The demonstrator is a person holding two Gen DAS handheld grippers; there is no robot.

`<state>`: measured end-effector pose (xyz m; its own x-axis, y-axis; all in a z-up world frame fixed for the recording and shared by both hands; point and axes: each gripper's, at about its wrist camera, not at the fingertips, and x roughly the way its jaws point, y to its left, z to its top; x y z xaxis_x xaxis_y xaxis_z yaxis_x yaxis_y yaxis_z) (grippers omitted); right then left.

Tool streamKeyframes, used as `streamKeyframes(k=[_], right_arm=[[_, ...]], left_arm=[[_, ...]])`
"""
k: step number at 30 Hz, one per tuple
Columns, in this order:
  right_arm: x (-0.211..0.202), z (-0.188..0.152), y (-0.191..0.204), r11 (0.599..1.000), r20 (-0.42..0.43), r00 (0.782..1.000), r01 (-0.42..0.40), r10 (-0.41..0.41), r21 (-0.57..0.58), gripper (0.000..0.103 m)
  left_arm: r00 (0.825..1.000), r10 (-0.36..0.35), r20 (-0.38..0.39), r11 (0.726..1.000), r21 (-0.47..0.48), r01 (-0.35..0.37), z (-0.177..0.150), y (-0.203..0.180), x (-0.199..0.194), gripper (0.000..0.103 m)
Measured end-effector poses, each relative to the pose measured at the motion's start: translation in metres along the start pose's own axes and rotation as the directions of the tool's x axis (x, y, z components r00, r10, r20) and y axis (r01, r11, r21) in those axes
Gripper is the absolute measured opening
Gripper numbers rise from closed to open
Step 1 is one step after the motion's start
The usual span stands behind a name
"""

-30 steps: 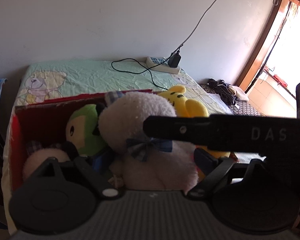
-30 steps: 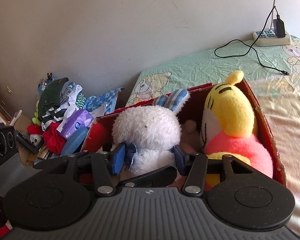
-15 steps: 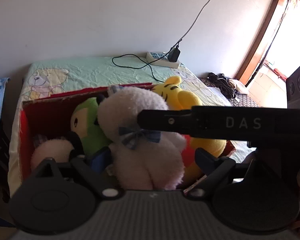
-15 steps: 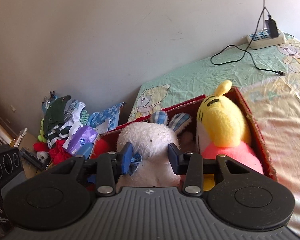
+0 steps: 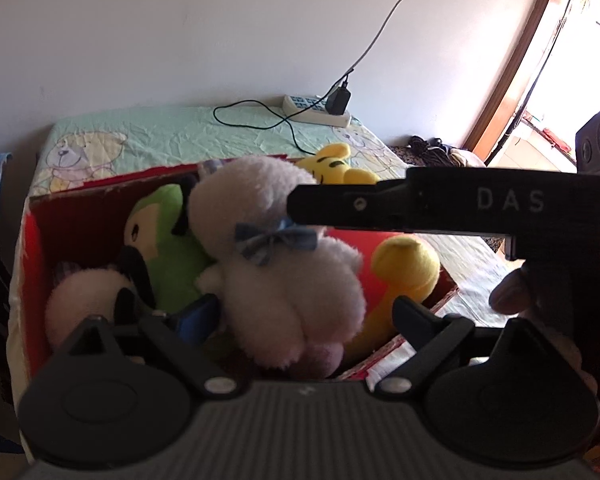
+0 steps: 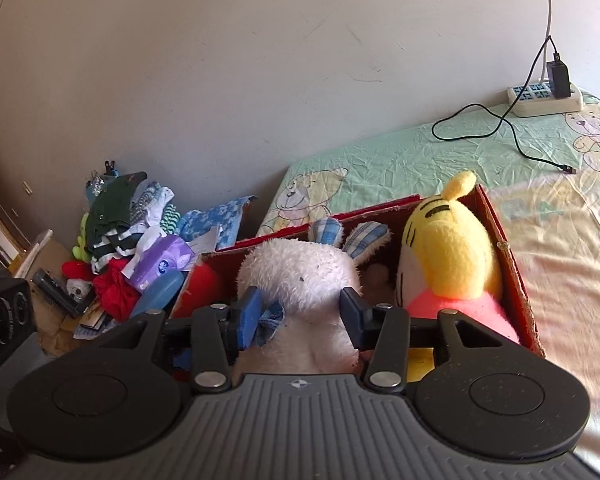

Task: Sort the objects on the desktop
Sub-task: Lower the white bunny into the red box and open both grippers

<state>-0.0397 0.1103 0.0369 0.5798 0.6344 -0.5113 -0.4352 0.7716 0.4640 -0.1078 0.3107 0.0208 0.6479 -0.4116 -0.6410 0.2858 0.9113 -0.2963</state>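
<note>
A white plush rabbit (image 6: 300, 276) with a blue bow and checked ears is lifted above the red cardboard box (image 6: 512, 280). My right gripper (image 6: 300, 316) is shut on the rabbit at its neck. In the left wrist view the rabbit (image 5: 284, 264) hangs over the box (image 5: 32, 240), with the right gripper's black body across the right. My left gripper (image 5: 300, 316) is open, its fingers either side of the rabbit's lower body. A green plush (image 5: 168, 248), a white-and-black plush (image 5: 88, 300) and a yellow tiger plush (image 6: 448, 256) lie in the box.
The box stands on a bed with a bear-print sheet (image 6: 420, 152). A power strip with charger and cable (image 6: 544, 96) lies at the wall. A pile of clothes and a tissue pack (image 6: 132, 240) sits left of the bed. A doorway (image 5: 560, 60) is at right.
The right gripper has lifted the white rabbit higher out of the box. The left gripper has drawn back and up, so more of the box shows.
</note>
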Motion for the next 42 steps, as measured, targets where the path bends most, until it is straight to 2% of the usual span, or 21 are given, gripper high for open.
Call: streamKeyframes(k=[2, 5, 6, 11, 16, 20, 23, 28, 32, 38, 42], right_arm=[[-0.005, 0.002, -0.003, 1.000, 0.006, 1.000, -0.006, 0.006, 0.006, 0.045], [-0.005, 0.002, -0.008, 1.000, -0.016, 1.000, 0.023, -0.023, 0.001, 0.031], [-0.005, 0.003, -0.011, 1.000, -0.024, 0.999, 0.029, -0.029, 0.004, 0.029], [0.002, 0.004, -0.006, 1.000, -0.065, 0.998, 0.022, -0.024, -0.018, 0.030], [0.010, 0.013, 0.008, 0.973, -0.007, 0.988, 0.151, -0.155, -0.177, 0.029], [0.006, 0.021, -0.007, 0.985, -0.024, 0.992, 0.117, -0.121, -0.124, 0.029], [0.008, 0.018, -0.015, 0.983, -0.044, 0.989, 0.134, -0.140, -0.123, 0.029], [-0.003, 0.021, -0.027, 0.997, -0.020, 0.996, 0.081, -0.081, -0.016, 0.029], [-0.010, 0.024, -0.026, 0.997, 0.018, 0.997, 0.072, -0.071, -0.035, 0.029], [-0.017, 0.022, -0.017, 0.997, 0.024, 0.999, -0.035, 0.036, -0.064, 0.029], [-0.014, 0.021, -0.006, 0.990, -0.019, 0.993, -0.117, 0.116, -0.077, 0.029]], left_arm=[[1.000, -0.009, -0.001, 1.000, -0.006, 0.009, -0.001, 0.001, -0.004, 0.094], [1.000, -0.003, 0.007, 1.000, 0.001, 0.003, -0.001, 0.000, -0.009, 0.094], [1.000, 0.004, 0.011, 1.000, 0.006, -0.004, -0.001, -0.001, -0.009, 0.094], [1.000, 0.000, 0.025, 1.000, 0.018, -0.001, 0.005, -0.008, -0.003, 0.094], [0.999, -0.022, 0.045, 0.998, 0.063, 0.019, 0.015, -0.022, 0.010, 0.094], [0.999, -0.041, 0.023, 0.997, 0.070, 0.039, 0.018, -0.026, 0.027, 0.094], [0.998, -0.053, 0.016, 0.996, 0.071, 0.052, 0.018, -0.026, 0.031, 0.096], [0.997, -0.069, 0.016, 0.996, 0.057, 0.068, 0.021, -0.026, 0.039, 0.099], [0.998, -0.069, 0.004, 0.995, 0.070, 0.069, 0.018, -0.025, 0.037, 0.099], [0.998, -0.061, 0.016, 0.997, 0.054, 0.060, 0.012, -0.017, 0.013, 0.099], [0.999, -0.045, 0.013, 0.998, 0.045, 0.044, 0.002, -0.011, -0.004, 0.099]])
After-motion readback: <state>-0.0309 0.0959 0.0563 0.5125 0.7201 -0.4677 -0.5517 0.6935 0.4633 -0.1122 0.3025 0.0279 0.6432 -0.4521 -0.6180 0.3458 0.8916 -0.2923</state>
